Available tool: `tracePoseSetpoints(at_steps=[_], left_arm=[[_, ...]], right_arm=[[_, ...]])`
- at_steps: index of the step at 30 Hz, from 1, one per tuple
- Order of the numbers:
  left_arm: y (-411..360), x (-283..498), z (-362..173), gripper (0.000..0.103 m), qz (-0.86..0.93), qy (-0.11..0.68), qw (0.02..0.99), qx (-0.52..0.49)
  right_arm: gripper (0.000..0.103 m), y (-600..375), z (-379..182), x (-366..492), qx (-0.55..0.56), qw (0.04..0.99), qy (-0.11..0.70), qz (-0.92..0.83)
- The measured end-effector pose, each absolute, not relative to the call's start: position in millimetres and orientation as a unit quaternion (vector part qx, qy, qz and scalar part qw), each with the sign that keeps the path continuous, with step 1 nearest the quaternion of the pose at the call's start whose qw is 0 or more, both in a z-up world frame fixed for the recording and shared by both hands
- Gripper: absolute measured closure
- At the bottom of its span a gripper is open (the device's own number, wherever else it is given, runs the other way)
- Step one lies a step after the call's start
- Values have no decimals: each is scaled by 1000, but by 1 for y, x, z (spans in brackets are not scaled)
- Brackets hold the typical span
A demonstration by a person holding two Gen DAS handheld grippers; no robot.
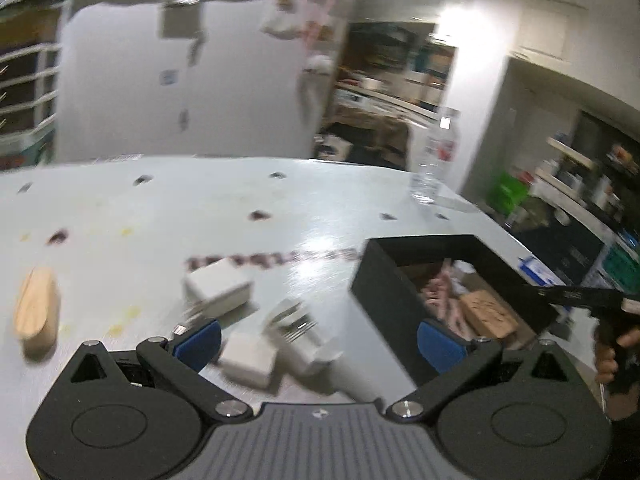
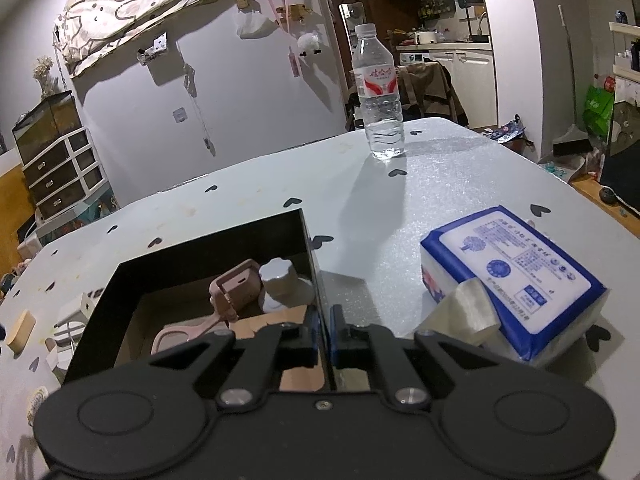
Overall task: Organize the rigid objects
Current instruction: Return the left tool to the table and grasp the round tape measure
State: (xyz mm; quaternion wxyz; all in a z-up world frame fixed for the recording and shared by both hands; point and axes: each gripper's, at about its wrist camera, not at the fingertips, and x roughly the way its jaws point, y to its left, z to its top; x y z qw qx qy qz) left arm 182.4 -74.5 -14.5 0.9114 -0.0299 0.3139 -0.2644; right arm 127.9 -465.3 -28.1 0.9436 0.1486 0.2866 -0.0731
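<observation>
Pinching black box (image 2: 192,256) wall with right gripper (image 2: 325,334); left gripper (image 1: 318,340) wide; white table (image 2: 400,216), bottle (image 2: 378,92) at twelve o'clock.

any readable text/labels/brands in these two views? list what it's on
Water bottle: red and white label with large red Chinese characters, too small to read with confidence.
Tissue pack: blue and white wrapper, printed Chinese text and a round emblem, all too small to read.
Left gripper body: a small light logo mark, no letters.
Left wrist view: motion-blurred, nothing readable.
</observation>
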Motion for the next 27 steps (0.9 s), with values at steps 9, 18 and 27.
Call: tracePoseSetpoints(at_steps=[9,18,27], left_arm=[[-64,176,-44,0,-196,329,923,-36],[-73,166,-56,7,-198,345,918,-3],[-84,160,-63,50,-186,365,911,47]], right_arm=[[97,-462,-28,129,144,943,289,-79],[96,-461,-28,130,144,942,291,-84],[96,-460,-28,130,143,942,291,-86]])
